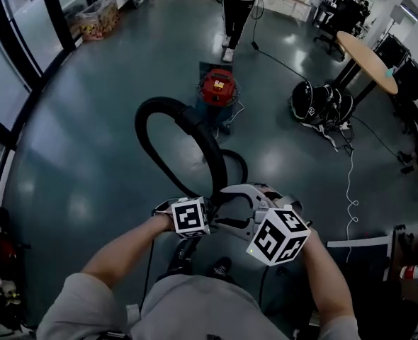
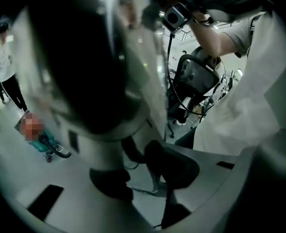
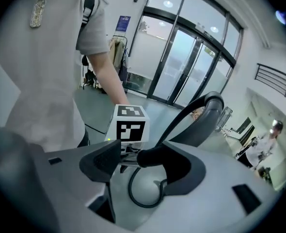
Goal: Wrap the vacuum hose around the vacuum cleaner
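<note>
looping out from the vacuum cleaner (image 1: 218, 89), the black vacuum hose (image 1: 142, 127) is not wound on the machine. it leaves the canister's 9 o'clock side, arcs wide toward 10 o'clock over the grey floor (image 1: 74, 140), then comes down to the two grippers at 6 o'clock of the head view. a second, smaller turn of it lies on the floor between the canister and the grippers. the red-topped canister stands upright at 12 o'clock from the person, well apart from both hands.

the left gripper (image 2: 142, 174) has its jaws roughly halfway apart. bare floor shows between the two dark pads, and a big blurred dark mass crowds in right above the pad at 9 o'clock. whether the pads press on the hose i cannot tell from any view.

the right gripper (image 3: 128, 159) sits just beside it at 3 o'clock, jaws parted and holding nothing. past its pads show the left gripper's marker cube (image 3: 131, 123), the hose curving up toward 1 o'clock, and a thin black cable (image 3: 144, 200) curled on the floor.

beyond the canister, at 12 o'clock, a person (image 1: 239, 9) stands in dark trousers and white shoes. a round wooden table (image 1: 370, 61) is at 2 o'clock, with a dark heap of gear (image 1: 319, 105) near its foot. a white cord (image 1: 349, 190) trails from there toward 4 o'clock.
</note>
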